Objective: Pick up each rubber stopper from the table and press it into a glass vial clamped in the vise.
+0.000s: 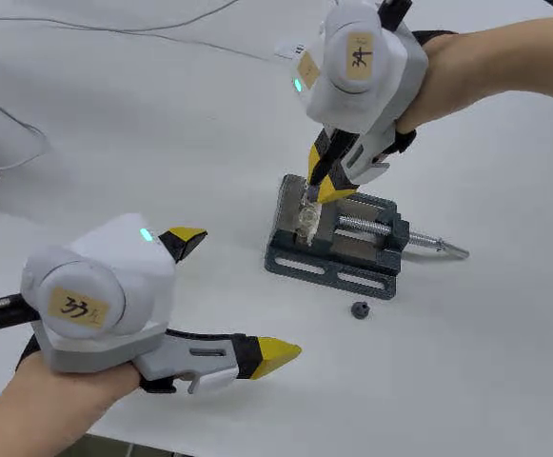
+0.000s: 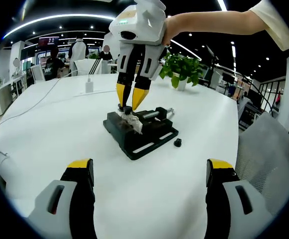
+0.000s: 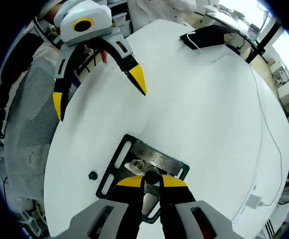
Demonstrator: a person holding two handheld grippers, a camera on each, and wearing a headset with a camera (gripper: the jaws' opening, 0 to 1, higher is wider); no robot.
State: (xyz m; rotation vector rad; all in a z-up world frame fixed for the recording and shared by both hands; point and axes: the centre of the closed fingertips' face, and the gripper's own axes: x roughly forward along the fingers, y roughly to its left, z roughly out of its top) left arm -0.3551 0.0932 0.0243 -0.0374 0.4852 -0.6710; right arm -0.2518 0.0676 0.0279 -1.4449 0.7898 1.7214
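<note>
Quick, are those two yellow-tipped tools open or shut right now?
Left tool: open, holding nothing.
Right tool: shut on a rubber stopper, over the vial in the vise.

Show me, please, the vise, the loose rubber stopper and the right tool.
vise (image 1: 331, 270): head view, front rail of its base.
loose rubber stopper (image 1: 360, 309): head view, its top.
right tool (image 1: 324, 190): head view, between its yellow tips.

Dark stopper (image 1: 360, 309), black vise (image 1: 333, 262), white table (image 1: 162, 143).
</note>
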